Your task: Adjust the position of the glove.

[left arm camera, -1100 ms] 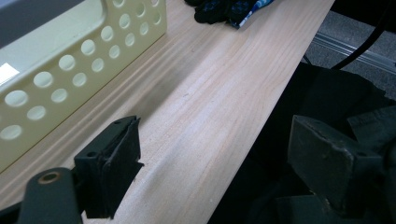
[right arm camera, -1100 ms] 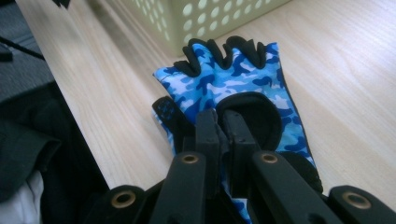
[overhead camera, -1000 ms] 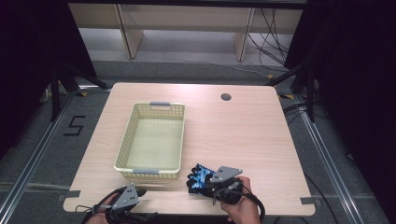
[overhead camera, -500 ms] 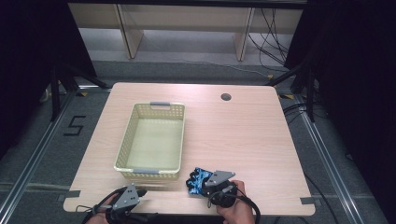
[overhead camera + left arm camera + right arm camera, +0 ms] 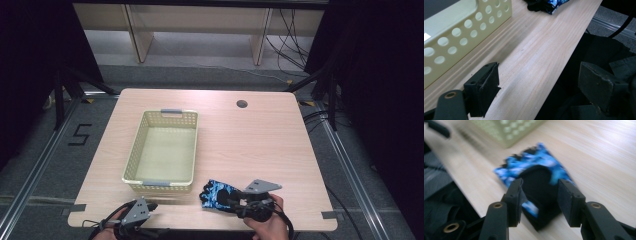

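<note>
A blue-and-black patterned glove (image 5: 216,193) lies on the wooden table (image 5: 250,145) near its front edge, just right of the pale yellow basket (image 5: 131,160). My right gripper (image 5: 231,202) reaches it from the right. Its jaws have just been opening and now stand apart around the glove's black cuff (image 5: 534,170), with small gaps at the pads. The right gripper (image 5: 540,187) is open. My left gripper (image 5: 147,206) rests at the front left edge, open and holding nothing (image 5: 539,75). The glove (image 5: 549,3) lies well ahead of it.
The basket (image 5: 461,27) has perforated walls and grey handles, and nothing shows inside it. Its corner (image 5: 506,130) stands just beyond the glove. A round cable hole (image 5: 242,104) sits at the table's far right. Dark fabric lies below the front edge.
The right gripper has shifted a little to the right and its jaws have opened. The glove has stayed on the table. The left gripper has kept still.
</note>
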### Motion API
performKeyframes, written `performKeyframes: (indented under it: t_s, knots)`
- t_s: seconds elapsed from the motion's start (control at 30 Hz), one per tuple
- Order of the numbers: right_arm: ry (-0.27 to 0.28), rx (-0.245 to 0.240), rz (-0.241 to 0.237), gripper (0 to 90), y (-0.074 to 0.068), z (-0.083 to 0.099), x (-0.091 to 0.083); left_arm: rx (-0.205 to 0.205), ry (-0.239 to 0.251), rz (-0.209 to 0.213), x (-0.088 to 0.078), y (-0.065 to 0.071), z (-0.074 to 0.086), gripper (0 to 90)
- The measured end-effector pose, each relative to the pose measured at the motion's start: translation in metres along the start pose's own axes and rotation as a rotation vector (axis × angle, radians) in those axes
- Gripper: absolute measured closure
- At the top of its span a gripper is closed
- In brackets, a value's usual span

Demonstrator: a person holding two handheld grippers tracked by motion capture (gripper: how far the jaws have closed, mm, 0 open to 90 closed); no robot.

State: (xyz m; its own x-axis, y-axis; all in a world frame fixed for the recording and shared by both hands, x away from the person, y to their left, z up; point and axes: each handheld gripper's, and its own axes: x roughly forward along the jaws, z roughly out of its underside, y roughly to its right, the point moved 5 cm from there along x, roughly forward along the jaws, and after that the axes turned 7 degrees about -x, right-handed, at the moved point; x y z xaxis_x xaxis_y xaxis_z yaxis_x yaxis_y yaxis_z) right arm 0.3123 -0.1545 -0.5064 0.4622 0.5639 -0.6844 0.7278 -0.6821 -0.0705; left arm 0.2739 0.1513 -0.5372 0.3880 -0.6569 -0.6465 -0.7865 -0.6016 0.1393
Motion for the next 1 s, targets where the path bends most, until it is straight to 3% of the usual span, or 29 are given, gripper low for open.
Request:
performKeyframes:
  t_s: [0.03, 0.07, 0.1, 0.13, 0.17, 0.2, 0.27, 0.33, 0.37, 0.4, 0.47, 0.5, 0.53, 0.57, 0.7, 0.83, 0.97, 1.0]
  knots:
    - [0.005, 0.034, 0.018, 53.9, 0.005, 0.005, -0.004, -0.005, -0.022, -0.013, 0.000, 0.000, 0.001, 16.8]
    - [0.023, 0.102, 0.023, 52.1, 0.014, 0.014, -0.008, -0.015, 0.006, -0.003, 0.002, 0.003, -0.001, 16.9]
    - [0.023, 0.102, 0.023, 52.1, 0.014, 0.014, -0.008, -0.019, 0.000, 0.003, 0.003, 0.004, -0.001, 16.9]
    - [0.024, 0.131, 0.019, 51.9, 0.017, 0.018, -0.009, 0.005, -0.004, -0.003, 0.004, 0.005, -0.003, 16.9]
    - [0.054, 0.207, 0.028, 51.1, 0.020, 0.023, -0.011, 0.017, -0.020, 0.003, 0.004, 0.005, -0.004, 17.1]
    - [0.032, 0.233, 0.031, 51.0, 0.022, 0.025, -0.013, 0.018, -0.005, 0.007, 0.008, 0.008, -0.008, 17.2]
    - [0.061, 0.247, 0.028, 51.0, 0.026, 0.025, -0.013, 0.026, -0.015, 0.010, 0.011, 0.009, -0.009, 17.5]
    - [0.057, 0.256, 0.038, 50.3, 0.027, 0.026, -0.014, 0.030, -0.010, 0.017, 0.021, 0.014, -0.016, 17.9]
    - [0.057, 0.256, 0.038, 50.3, 0.027, 0.026, -0.014, 0.030, -0.010, 0.017, 0.021, 0.014, -0.016, 18.2]
    - [0.062, 0.221, 0.035, 49.7, 0.031, 0.027, -0.012, 0.045, -0.008, 0.018, 0.027, 0.018, -0.021, 18.4]
    - [0.061, 0.238, 0.027, 49.4, 0.031, 0.028, -0.012, 0.041, 0.004, 0.022, 0.030, 0.020, -0.024, 19.3]
    - [0.060, 0.240, 0.021, 49.3, 0.032, 0.029, -0.011, 0.083, -0.008, 0.014, 0.032, 0.019, -0.027, 20.4]
    - [0.058, 0.261, 0.020, 48.5, 0.031, 0.030, -0.011, 0.054, 0.007, 0.027, 0.039, 0.025, -0.032, 21.0]
    - [0.058, 0.261, 0.020, 48.5, 0.031, 0.030, -0.011, 0.054, 0.007, 0.027, 0.039, 0.025, -0.032, 22.0]
    - [0.055, 0.247, 0.029, 47.5, 0.035, 0.031, -0.010, 0.096, -0.022, 0.027, 0.049, 0.028, -0.041, 25.1]
    - [0.054, 0.256, 0.018, 46.8, 0.035, 0.032, -0.009, 0.090, -0.011, 0.023, 0.064, 0.032, -0.050, 31.5]
    - [0.061, 0.256, 0.012, 46.6, 0.036, 0.032, -0.009, 0.157, -0.029, -0.008, 0.076, 0.035, -0.059, 30.0]
    - [0.061, 0.253, 0.006, 46.6, 0.035, 0.032, -0.008, 0.165, -0.026, 0.010, 0.082, 0.039, -0.064, 28.9]
